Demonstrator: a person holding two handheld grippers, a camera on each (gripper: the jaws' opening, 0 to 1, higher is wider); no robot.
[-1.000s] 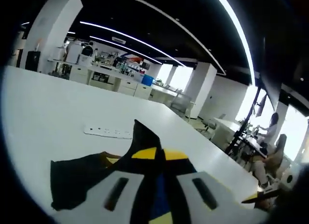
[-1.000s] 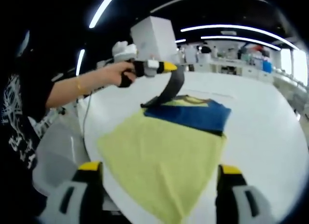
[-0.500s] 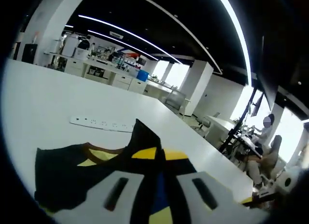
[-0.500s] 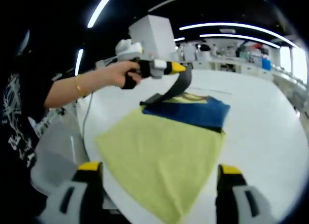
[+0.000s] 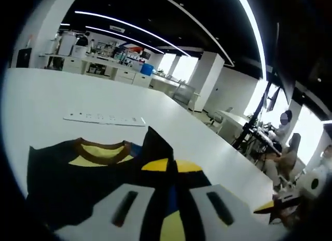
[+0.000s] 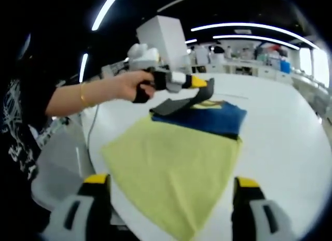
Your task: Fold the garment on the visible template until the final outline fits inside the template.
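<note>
Between left gripper (image 6: pixel 199 83) jaws, pinching dark sleeve (image 6: pixel 182 99) to fold over garment (image 6: pixel 207 116); right gripper (image 6: pixel 168 197) jaws gaping, hovering near yellow template (image 6: pixel 171 163), grasping nothing.

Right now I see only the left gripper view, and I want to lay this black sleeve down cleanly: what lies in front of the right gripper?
Observer: A yellow-green fabric lies spread flat on the white table, reaching almost to the right gripper.
Operator: Is that gripper holding any of it?
Observer: No, its fingers stand wide open at the near edge, with nothing between them.
Operator: Where does my sleeve hang from there?
Observer: The left gripper holds the black sleeve lifted over the far end, just above a blue panel that lies flat.
</note>
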